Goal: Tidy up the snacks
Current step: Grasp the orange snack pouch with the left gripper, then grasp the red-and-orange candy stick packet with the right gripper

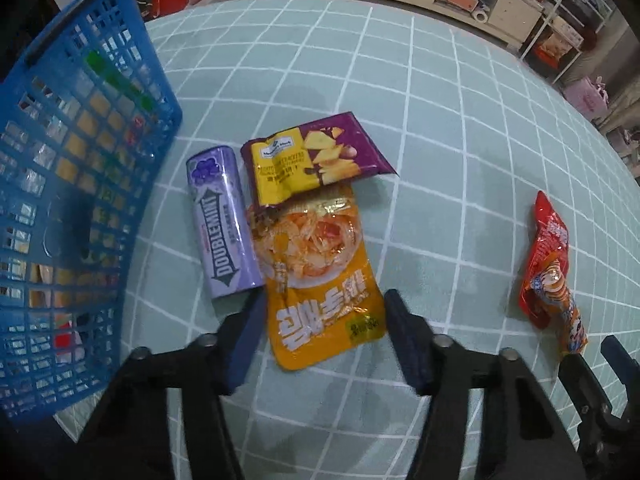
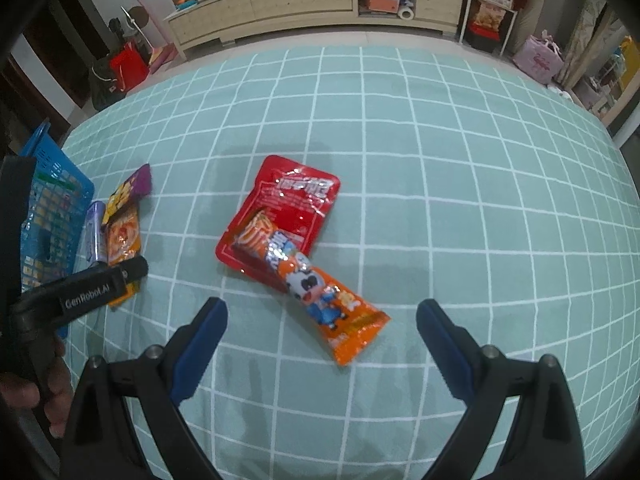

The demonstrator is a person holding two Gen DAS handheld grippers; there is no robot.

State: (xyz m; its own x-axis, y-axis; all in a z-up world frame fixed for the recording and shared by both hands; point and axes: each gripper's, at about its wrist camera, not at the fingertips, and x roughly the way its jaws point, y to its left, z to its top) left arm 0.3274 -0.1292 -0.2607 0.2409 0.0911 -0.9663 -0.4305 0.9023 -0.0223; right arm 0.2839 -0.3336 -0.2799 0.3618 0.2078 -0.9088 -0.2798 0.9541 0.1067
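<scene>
Along the left edge of the left wrist view, a blue mesh basket (image 1: 80, 208) runs out of frame, and the wrappers inside it show only as blurred patches of colour through the grid, so they cannot be counted. Just right of it on the teal checked tablecloth (image 1: 440, 120) lie three snacks: one purple Doublemint tube (image 1: 224, 224), one purple-and-yellow chip packet (image 1: 320, 156) and one yellow pouch (image 1: 320, 276). The chip packet overlaps the top of the yellow pouch and hides that edge. The left gripper (image 1: 324, 316) hangs low over the pouch with its fingers spread to either side of the pouch's lower end, not closed on it. Whether the pads touch the pouch cannot be told.

Well apart to the right lie two more snacks, one red packet (image 2: 288, 208) and one orange cartoon-printed packet (image 2: 320, 292). The orange one rests across the red one's lower corner and covers it. The right gripper (image 2: 322, 320) is spread wide, holding nothing, with the orange packet's near end lying between its fingertips.

Background shelves and boxes are too small to make out.
</scene>
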